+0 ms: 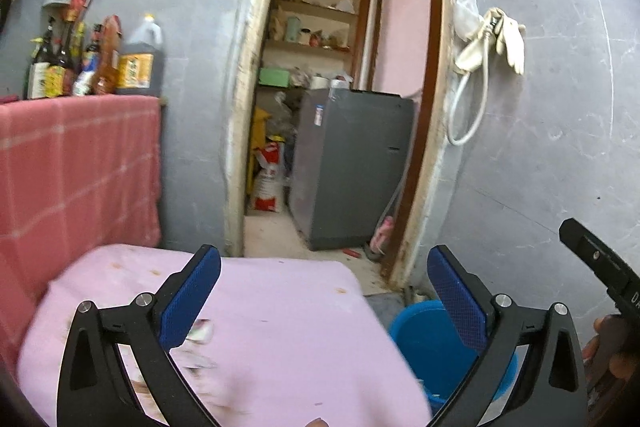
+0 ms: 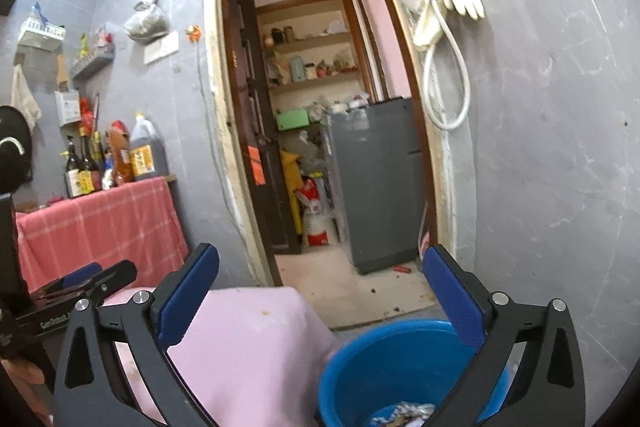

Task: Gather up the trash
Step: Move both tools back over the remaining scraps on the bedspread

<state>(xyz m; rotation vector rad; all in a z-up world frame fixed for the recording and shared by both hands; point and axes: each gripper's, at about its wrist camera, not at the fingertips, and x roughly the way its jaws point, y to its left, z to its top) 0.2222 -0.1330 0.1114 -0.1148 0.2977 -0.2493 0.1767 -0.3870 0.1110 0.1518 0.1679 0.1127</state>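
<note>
Both grippers, left [image 1: 324,291] and right [image 2: 320,291], stood spread apart, holding nothing. Blurred scraps [image 1: 200,333] lay on the pink table [image 1: 280,327]; beside it, the bucket [image 2: 360,359] held trash [image 2: 404,411], partly cut off.

Low table under pink cloth [image 1: 280,315], stained with brown spots. On it at 9 o'clock: crumpled wrappers [image 1: 198,333], blurred. Floor [image 2: 360,291] at the table's 3 o'clock carries a blue bucket [image 2: 360,359], just beside the table edge, scraps inside. Counter under red checked cloth [image 2: 120,223] at 10 o'clock holds bottles [image 2: 86,167] and a dark jug [image 2: 146,151].
</note>
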